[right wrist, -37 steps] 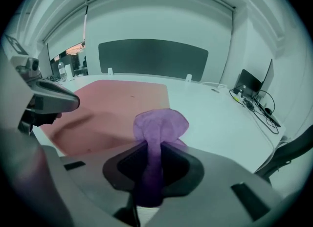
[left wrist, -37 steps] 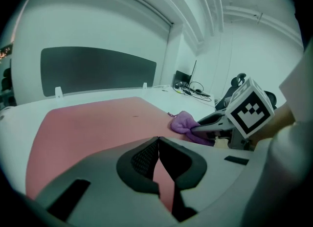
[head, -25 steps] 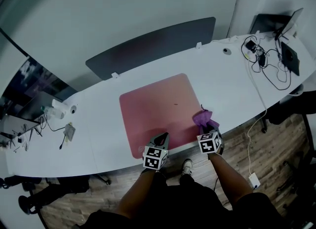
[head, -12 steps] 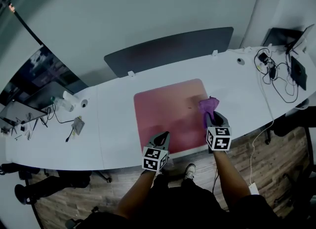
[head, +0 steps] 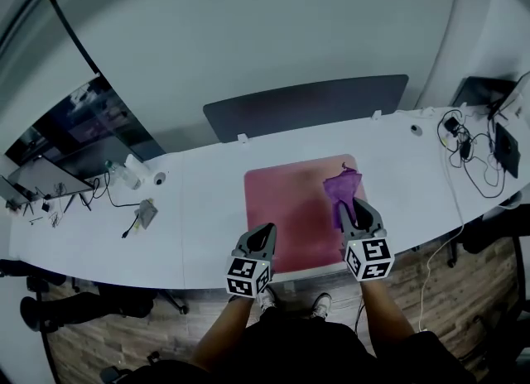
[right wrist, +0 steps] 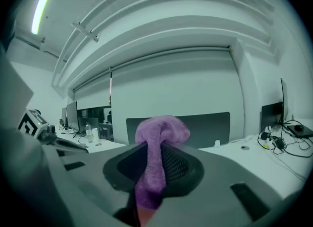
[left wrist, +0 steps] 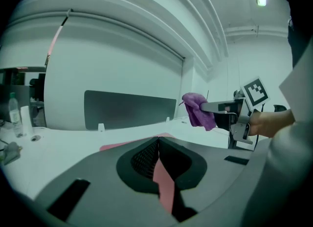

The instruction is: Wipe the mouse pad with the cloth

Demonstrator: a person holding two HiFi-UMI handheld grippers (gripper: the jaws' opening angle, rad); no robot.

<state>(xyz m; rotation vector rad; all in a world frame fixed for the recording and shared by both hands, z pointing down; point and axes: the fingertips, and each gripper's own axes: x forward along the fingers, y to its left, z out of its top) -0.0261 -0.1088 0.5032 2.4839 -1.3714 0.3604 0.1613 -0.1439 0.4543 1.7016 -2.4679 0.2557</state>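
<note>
Far left on the white table (head: 190,217): upright bottle (left wrist: 12,116), contents too small to tell. Toward the middle, by the near edge: left hand-held gripper (head: 265,229), jaws pressed together with nothing between, tips over the near-left part of the pink mouse pad (head: 286,200). Flat on the table, reaching under both tools, that pad. Over its right side: purple cloth (head: 339,188), pinched in the closed jaws of the right hand-held gripper (head: 354,206), bunched beyond the tips, held up off the pad, well apart from the left tool. Far right: tangle of black cables (head: 464,138)
</note>
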